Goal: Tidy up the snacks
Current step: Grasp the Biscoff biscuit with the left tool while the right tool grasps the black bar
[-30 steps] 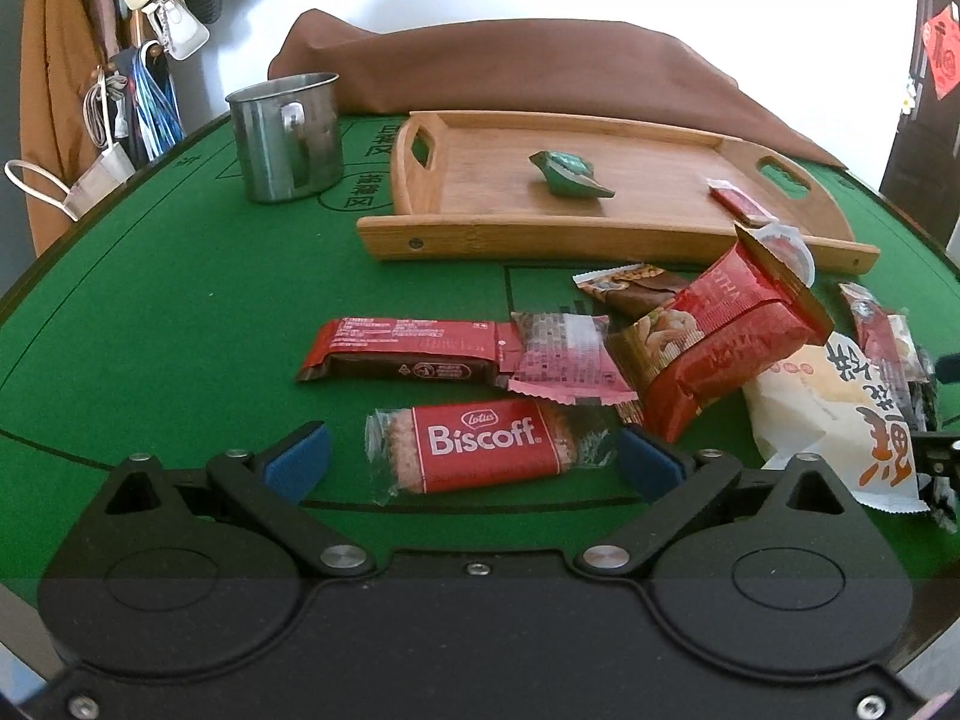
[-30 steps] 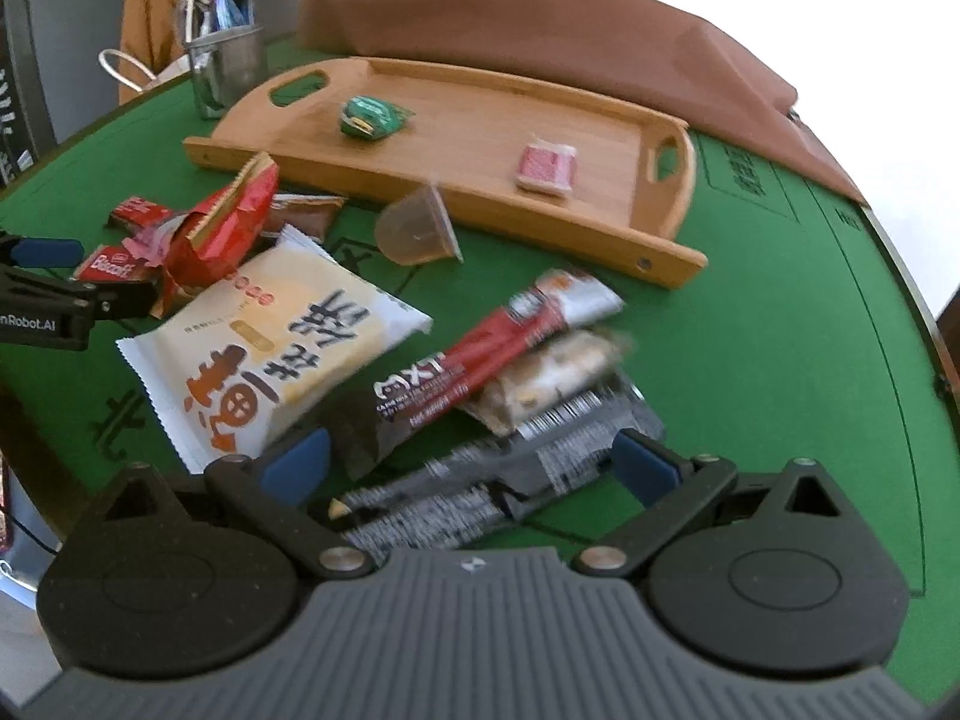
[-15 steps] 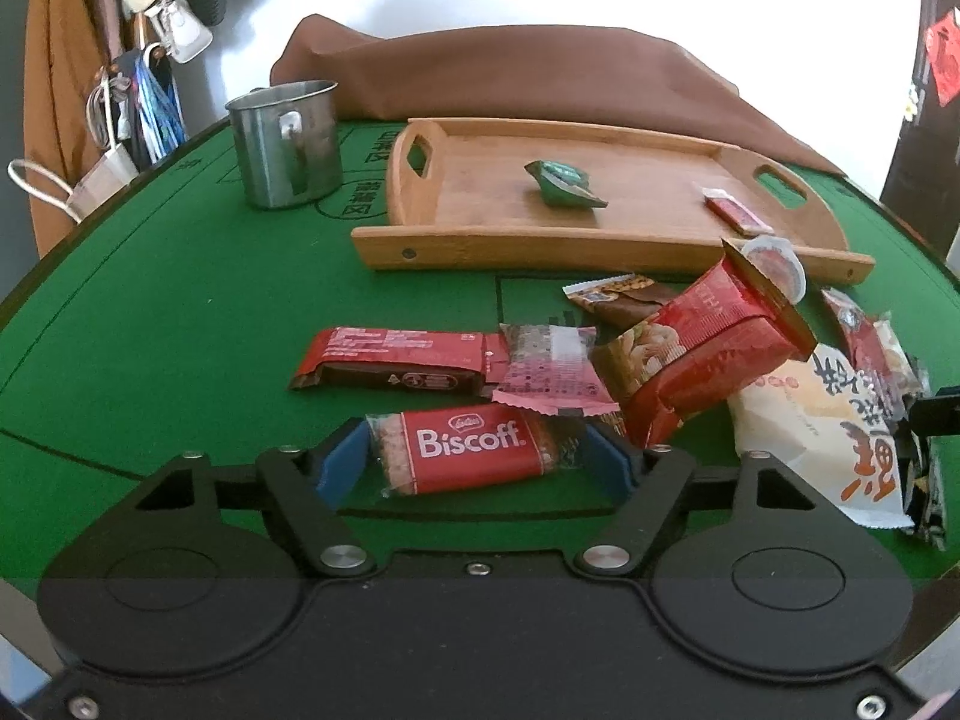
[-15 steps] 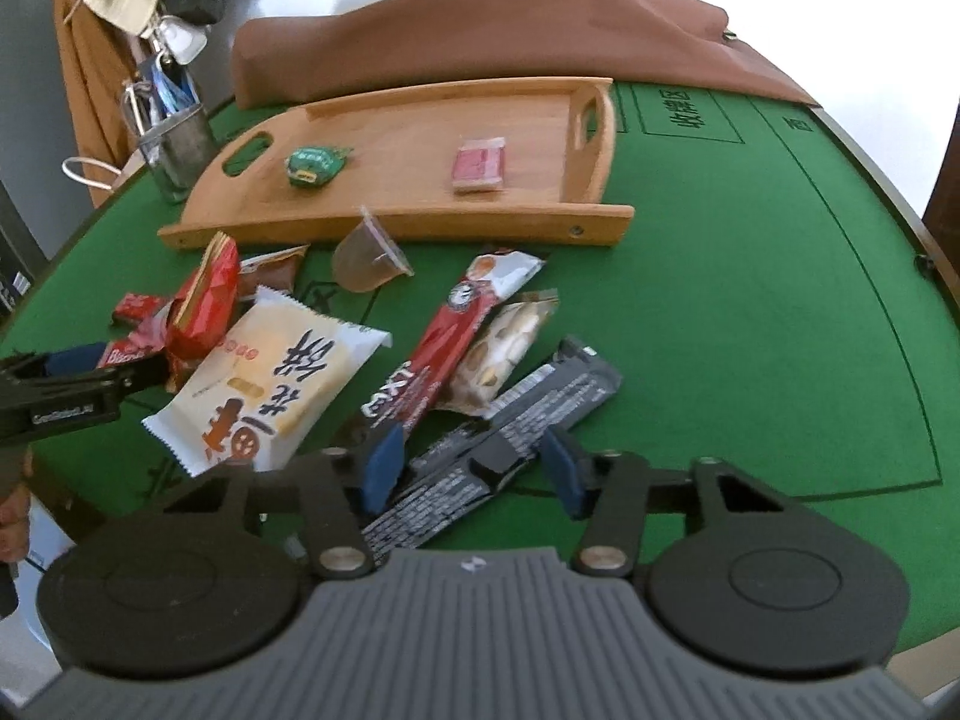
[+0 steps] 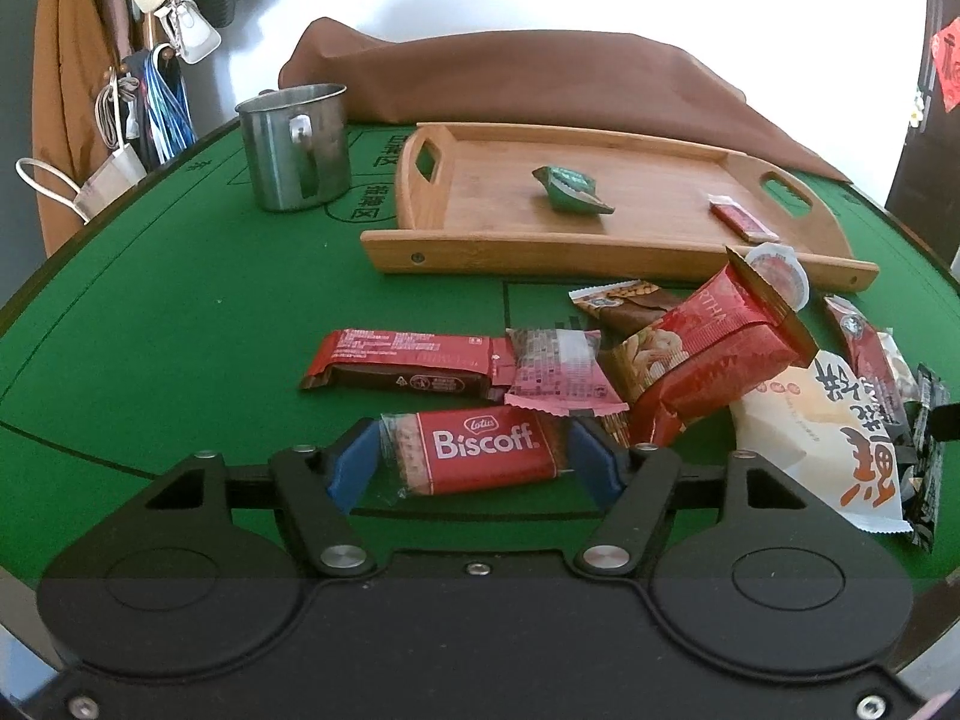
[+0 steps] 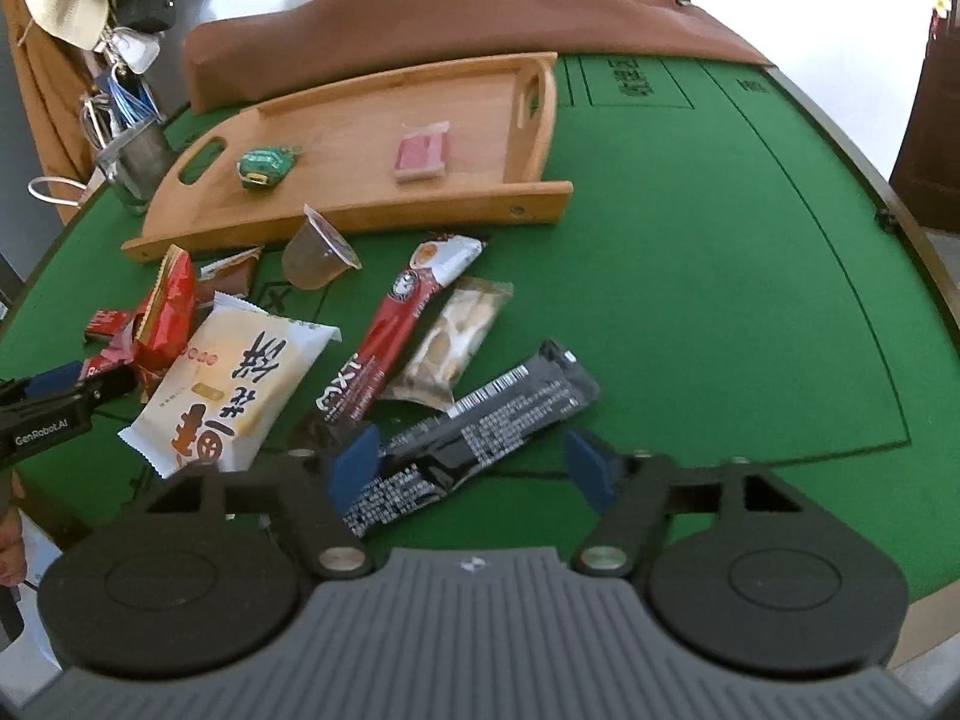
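Left gripper [image 5: 474,459], lower centre of the left view: blue pads pressed against both ends of the Biscoff pack [image 5: 480,459], pinching it just above the green table [image 5: 180,312]. Behind it, mid-frame, a dark red bar [image 5: 408,363] and a pink wrapper [image 5: 561,372] touch end to end. Right of those a red pouch [image 5: 708,354] leans over a brown packet [image 5: 630,303], with a jelly cup [image 5: 777,270] at its top corner. A white bag [image 5: 822,426] lies at the right edge.

Tray [image 5: 540,252] sits in the upper centre, holding a green candy [image 5: 570,189] and a small red packet [image 5: 744,219]. Steel mug [image 5: 294,144] stands left of the tray; brown cloth [image 5: 540,78] lies behind it.

Right gripper [image 6: 474,471], lower centre of the right view: fingers spread wide, the left pad touching a black bar [image 6: 480,432], the right pad well clear of it. The bar lies diagonally on the table, its lower end between the fingers. Just up-left, a red stick [image 6: 408,318] and a pale nougat packet [image 6: 450,342] lie side by side. The white bag [image 6: 234,390] is mid-left and the jelly cup [image 6: 315,252] lies tipped beside the tray [image 6: 360,216]. The left gripper [image 6: 54,402] enters at the left edge.
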Demonstrator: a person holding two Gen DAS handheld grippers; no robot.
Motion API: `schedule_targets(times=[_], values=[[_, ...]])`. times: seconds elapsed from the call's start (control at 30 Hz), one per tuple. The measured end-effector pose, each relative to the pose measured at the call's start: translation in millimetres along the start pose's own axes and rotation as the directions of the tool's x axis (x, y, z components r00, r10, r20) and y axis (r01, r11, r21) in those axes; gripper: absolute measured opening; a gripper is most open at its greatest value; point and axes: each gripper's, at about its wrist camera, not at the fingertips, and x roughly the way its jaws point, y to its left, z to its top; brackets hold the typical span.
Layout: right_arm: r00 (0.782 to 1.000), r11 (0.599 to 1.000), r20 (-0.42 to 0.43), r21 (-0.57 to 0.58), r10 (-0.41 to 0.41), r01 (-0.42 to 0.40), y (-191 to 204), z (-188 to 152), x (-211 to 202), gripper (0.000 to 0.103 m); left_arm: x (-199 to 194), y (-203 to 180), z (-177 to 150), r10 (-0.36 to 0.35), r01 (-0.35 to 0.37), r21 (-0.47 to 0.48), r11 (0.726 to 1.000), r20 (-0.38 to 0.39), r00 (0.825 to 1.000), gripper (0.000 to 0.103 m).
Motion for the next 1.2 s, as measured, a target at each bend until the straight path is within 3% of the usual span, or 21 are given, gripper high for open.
schedule_targets(times=[0.2,0.47,0.6,0.73,0.9,0.97,1.03,1.1,1.2], values=[[0.998,0.995,0.018,-0.077,-0.06,0.062,16.6,9.1,21.2,0.088,1.3,-0.1,0.8,-0.002,0.002,0.0,1.0,-0.008,1.0,0.068],[0.999,0.989,0.029,-0.15,0.02,-0.016,37.0,29.1,38.9,0.081,1.0,0.4,0.6,-0.001,0.001,-0.007,1.0,-0.009,1.0,0.068],[1.0,0.988,0.024,-0.154,0.005,-0.001,34.7,19.9,33.3,0.081,-0.2,-0.2,-1.3,0.002,-0.002,0.004,1.0,-0.001,1.0,0.067],[0.997,0.979,0.038,-0.191,-0.062,0.068,40.6,1.6,24.0,0.079,-3.9,-6.3,-4.2,0.0,0.0,0.047,0.999,0.005,1.0,0.064],[0.998,0.969,0.058,-0.243,-0.029,0.042,48.8,-9.0,13.4,0.079,-10.3,-7.4,-7.0,-0.025,0.025,0.066,0.997,-0.009,1.0,0.062],[0.996,0.967,0.063,-0.244,-0.059,0.073,50.6,-6.0,17.5,0.079,-12.5,-6.8,-7.5,-0.023,0.024,0.064,0.998,-0.009,1.0,0.061],[0.995,0.968,0.063,-0.231,-0.083,0.095,50.0,-4.6,21.3,0.064,-14.7,-6.8,-8.5,-0.023,0.024,0.062,0.998,-0.011,1.0,0.061],[0.997,0.976,0.056,-0.204,-0.061,0.071,47.1,-3.8,20.8,0.058,-17.1,-7.4,-10.3,-0.019,0.02,0.06,0.998,-0.01,1.0,0.061],[0.997,0.981,0.055,-0.187,-0.048,0.058,47.8,-5.8,19.3,0.06,-17.8,-10.6,-12.2,-0.004,0.004,0.063,0.998,-0.003,1.0,0.065]])
